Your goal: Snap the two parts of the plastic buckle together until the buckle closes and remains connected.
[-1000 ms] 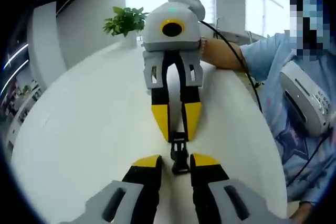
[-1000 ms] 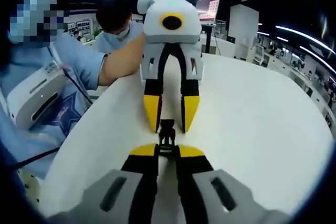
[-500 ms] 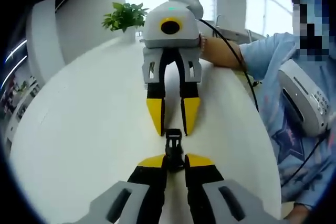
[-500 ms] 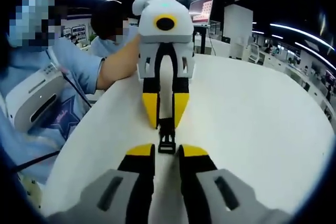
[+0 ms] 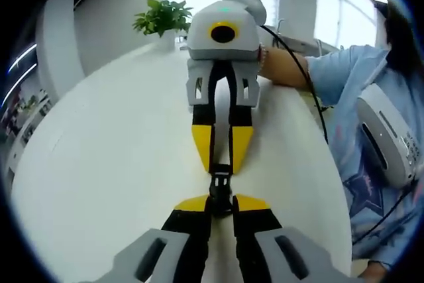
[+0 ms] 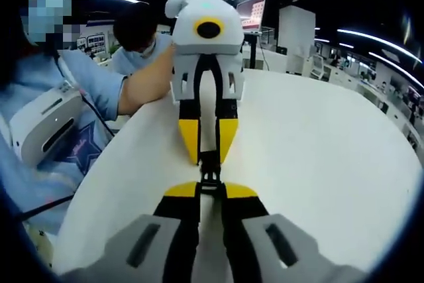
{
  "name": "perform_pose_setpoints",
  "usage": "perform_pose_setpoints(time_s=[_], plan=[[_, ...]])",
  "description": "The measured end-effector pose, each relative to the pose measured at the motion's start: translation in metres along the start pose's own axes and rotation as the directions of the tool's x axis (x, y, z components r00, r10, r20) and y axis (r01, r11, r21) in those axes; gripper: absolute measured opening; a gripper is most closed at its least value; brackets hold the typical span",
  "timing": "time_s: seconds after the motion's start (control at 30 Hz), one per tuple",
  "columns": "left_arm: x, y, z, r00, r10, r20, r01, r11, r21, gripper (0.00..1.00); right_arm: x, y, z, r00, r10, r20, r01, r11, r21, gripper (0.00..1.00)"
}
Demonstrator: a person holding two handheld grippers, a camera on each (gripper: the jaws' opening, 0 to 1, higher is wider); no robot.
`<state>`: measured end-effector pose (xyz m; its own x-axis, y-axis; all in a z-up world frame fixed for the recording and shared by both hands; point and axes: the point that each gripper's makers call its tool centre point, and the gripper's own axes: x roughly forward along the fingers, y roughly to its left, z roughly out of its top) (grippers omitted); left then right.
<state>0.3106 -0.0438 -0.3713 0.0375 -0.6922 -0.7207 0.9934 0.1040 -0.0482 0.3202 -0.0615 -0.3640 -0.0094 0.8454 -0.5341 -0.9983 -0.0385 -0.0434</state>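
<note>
I'm working over a white round table [image 5: 99,157], its top smooth and glossy. At the far edge in my left gripper view a potted plant [image 5: 161,19] stands on it. A person's forearm [image 6: 149,77] rests on the table's edge at my left in the right gripper view.

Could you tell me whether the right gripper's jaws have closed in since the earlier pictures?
Yes. In the right gripper view, the right gripper had its jaws apart half a second ago; they now pinch the small black plastic buckle on the white table.
</note>
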Motion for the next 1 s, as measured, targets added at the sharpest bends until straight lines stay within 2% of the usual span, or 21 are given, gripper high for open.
perform_pose_setpoints(time_s=[0.27, 0.47, 1.0], plan=[[0.0003, -0.0008, 0.0001, 1.000, 0.000, -0.004, 0.000, 1.000, -0.004, 0.12, 0.0012, 0.0026, 0.0015, 1.000, -0.016, -0.006, 0.016, 1.000, -0.002, 0.12], [0.0004, -0.0018, -0.0007, 1.000, 0.002, -0.004, -0.002, 1.000, -0.002, 0.12, 0.0018, 0.0046, 0.0011, 1.000, -0.025, 0.013, 0.025, 1.000, 0.018, 0.12], [0.0008, -0.0016, -0.0019, 1.000, 0.014, -0.018, -0.015, 1.000, -0.014, 0.12, 0.0046, 0.0078, 0.0003, 0.999, -0.049, -0.004, 0.049, 0.998, 0.029, 0.12]])
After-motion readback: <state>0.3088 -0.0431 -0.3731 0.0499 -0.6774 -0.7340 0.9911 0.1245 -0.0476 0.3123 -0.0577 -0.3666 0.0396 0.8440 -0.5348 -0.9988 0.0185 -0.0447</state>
